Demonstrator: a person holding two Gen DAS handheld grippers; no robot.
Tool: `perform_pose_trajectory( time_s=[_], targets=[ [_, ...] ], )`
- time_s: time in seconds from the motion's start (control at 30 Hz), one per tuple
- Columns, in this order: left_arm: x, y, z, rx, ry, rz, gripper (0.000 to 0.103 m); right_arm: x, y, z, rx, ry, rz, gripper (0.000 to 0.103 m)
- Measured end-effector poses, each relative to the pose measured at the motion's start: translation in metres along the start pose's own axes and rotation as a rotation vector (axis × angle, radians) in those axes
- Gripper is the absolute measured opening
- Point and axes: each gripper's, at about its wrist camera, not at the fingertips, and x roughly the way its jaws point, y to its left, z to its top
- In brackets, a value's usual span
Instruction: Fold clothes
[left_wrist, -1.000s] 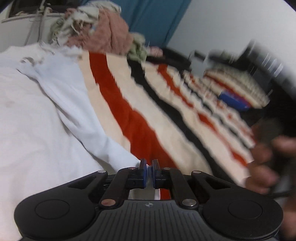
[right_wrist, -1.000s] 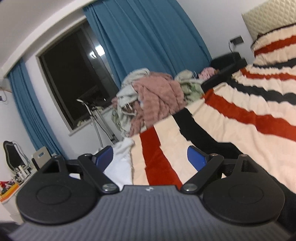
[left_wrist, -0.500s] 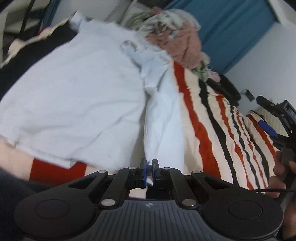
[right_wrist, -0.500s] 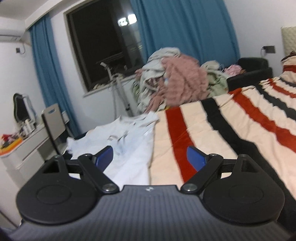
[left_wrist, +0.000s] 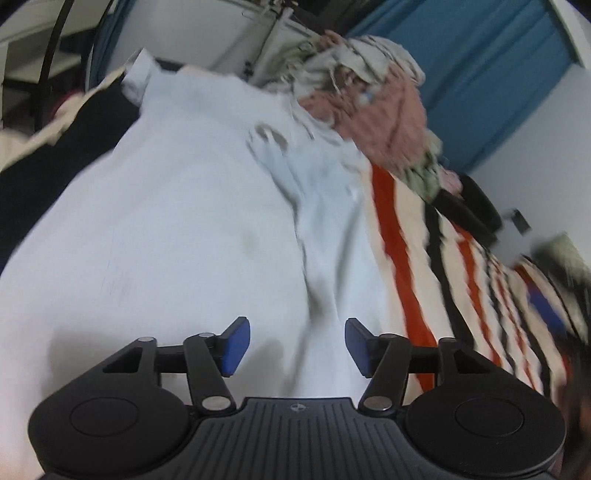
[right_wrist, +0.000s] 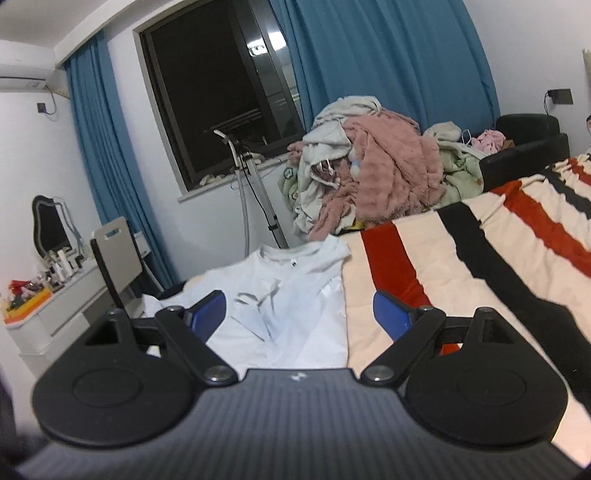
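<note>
A white T-shirt (left_wrist: 177, 229) lies spread on the striped blanket (left_wrist: 402, 251) of the bed, its right side folded over toward the middle. My left gripper (left_wrist: 297, 345) is open just above the shirt's near part, holding nothing. In the right wrist view the same shirt (right_wrist: 295, 295) lies ahead with its collar at the far end. My right gripper (right_wrist: 299, 315) is open and empty, held above the shirt's near edge and the blanket (right_wrist: 461, 266).
A pile of unfolded clothes (right_wrist: 369, 177) sits at the far end of the bed, also seen in the left wrist view (left_wrist: 373, 92). A black armchair (right_wrist: 524, 144) stands at the right. A desk with a chair (right_wrist: 114, 254) stands at the left, near the window.
My left gripper was shut on the shirt's sleeve edge and carried it left over the shirt; now it has opened and let go. My right gripper has swung to face the shirt.
</note>
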Motion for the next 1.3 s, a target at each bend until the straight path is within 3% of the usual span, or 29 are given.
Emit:
perform_pose_trajectory(
  time_s=[0.2,0.33,0.4,0.43,0.5,0.53,0.57,0.67,0.77,0.83,0.9,0.97,1.1,1.3],
  targets=[
    [0.125,0.005,0.078,-0.056,-0.118,0.023,0.060,0.039,-0.027,-0.034,-0.014,0.015,-0.012,0.088],
    [0.200,0.005,0.109,-0.054,-0.145,0.038,0.060,0.069,-0.035,-0.040,-0.012,0.030,-0.012,0.088],
    [0.231,0.003,0.118,-0.032,-0.153,0.092,0.056,0.086,-0.036,-0.045,-0.024,0.026,-0.023,0.088],
    [0.241,0.002,0.121,-0.021,-0.162,0.116,0.051,0.094,-0.037,-0.047,-0.026,0.032,-0.028,0.088],
    [0.257,0.000,0.127,0.006,-0.189,0.138,0.031,0.107,-0.042,-0.052,-0.015,0.051,-0.028,0.088],
    [0.263,-0.002,0.131,0.020,-0.198,0.139,0.014,0.112,-0.046,-0.054,-0.001,0.056,-0.023,0.088],
    [0.267,-0.004,0.136,0.040,-0.207,0.145,0.005,0.117,-0.049,-0.055,0.013,0.062,-0.022,0.088],
    [0.271,-0.014,0.150,0.122,-0.246,0.189,0.004,0.126,-0.056,-0.057,0.052,0.079,-0.026,0.088],
    [0.269,-0.026,0.159,0.233,-0.299,0.298,0.004,0.129,-0.059,-0.059,0.069,0.084,-0.030,0.088],
    [0.271,-0.025,0.160,0.250,-0.278,0.327,0.006,0.130,-0.059,-0.061,0.066,0.090,-0.034,0.088],
    [0.268,-0.019,0.156,0.226,-0.245,0.303,0.011,0.129,-0.056,-0.060,0.053,0.092,-0.034,0.088],
    [0.257,-0.014,0.146,0.219,-0.224,0.282,0.040,0.127,-0.053,-0.059,0.038,0.089,-0.031,0.088],
    [0.215,-0.005,0.117,0.216,-0.180,0.210,0.045,0.120,-0.044,-0.056,0.011,0.070,-0.013,0.088],
    [0.118,-0.004,0.049,0.205,-0.141,0.094,0.060,0.100,-0.034,-0.054,-0.008,0.043,0.024,0.088]
  ],
)
